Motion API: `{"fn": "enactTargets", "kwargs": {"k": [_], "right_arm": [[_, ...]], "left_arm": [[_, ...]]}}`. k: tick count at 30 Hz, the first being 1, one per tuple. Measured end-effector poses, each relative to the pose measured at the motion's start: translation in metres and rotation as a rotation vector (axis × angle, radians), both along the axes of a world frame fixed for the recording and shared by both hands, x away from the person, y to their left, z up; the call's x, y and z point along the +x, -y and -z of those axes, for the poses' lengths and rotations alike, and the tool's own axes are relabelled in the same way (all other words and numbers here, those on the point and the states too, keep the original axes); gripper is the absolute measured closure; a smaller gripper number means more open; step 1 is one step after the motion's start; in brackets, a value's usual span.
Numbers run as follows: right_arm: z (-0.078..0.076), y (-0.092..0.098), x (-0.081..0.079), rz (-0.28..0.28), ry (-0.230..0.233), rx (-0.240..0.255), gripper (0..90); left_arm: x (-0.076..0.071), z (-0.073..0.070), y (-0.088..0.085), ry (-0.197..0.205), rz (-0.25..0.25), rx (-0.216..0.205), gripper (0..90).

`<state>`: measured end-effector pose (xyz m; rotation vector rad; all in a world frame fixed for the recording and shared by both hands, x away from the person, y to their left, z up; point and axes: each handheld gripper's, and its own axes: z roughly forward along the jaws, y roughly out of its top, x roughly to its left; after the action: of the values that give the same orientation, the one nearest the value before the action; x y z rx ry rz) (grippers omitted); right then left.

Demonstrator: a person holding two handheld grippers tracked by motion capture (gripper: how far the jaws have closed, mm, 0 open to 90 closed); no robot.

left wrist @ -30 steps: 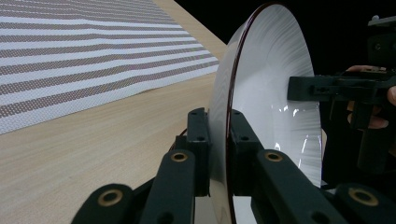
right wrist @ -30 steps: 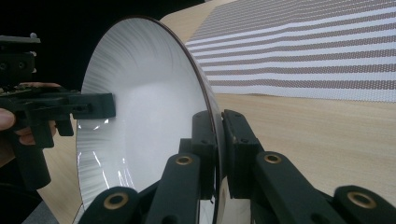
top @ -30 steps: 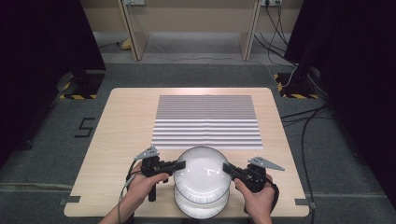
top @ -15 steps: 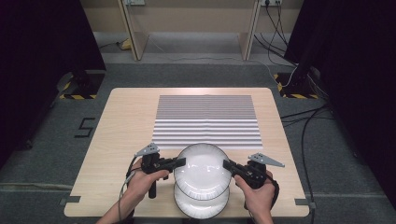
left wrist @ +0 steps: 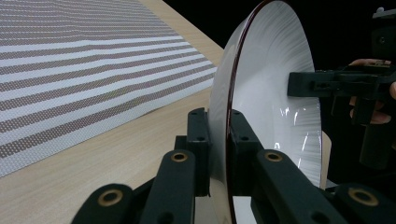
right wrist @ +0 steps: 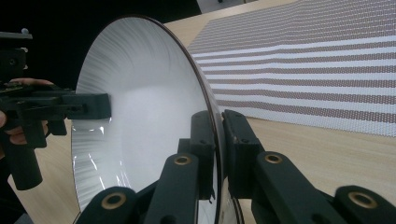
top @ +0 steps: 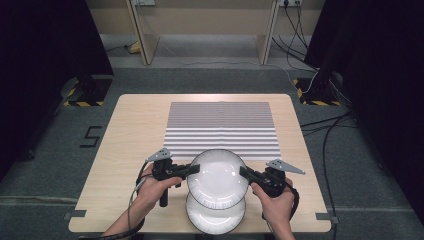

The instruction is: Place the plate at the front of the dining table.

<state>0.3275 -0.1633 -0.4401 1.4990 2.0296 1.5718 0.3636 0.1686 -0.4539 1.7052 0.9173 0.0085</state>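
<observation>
— What's the biggest thing in front of you?

— The wooden table (top: 135,130), and on it a striped mat (top: 222,129) lying flat across the far middle.

— And nearer you?

— Two white plates. The lower plate (top: 215,216) sits on the table at the near edge. I'm holding the upper plate (top: 218,177) above it, overlapping its far part.

— How are you holding it?

— My left gripper (top: 189,169) pinches its left rim, jaws pressed on either face. My right gripper (top: 245,172) pinches the opposite rim the same way.
</observation>
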Motion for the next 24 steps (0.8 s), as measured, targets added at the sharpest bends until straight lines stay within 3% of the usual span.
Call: {"fn": "enactTargets", "kwargs": {"k": [24], "right_arm": [[-0.01,0.001,0.015,0.014,0.021,0.004,82.8]], "left_arm": [[0.017,-0.01,0.002,0.008,0.001,-0.005,81.8]]}}
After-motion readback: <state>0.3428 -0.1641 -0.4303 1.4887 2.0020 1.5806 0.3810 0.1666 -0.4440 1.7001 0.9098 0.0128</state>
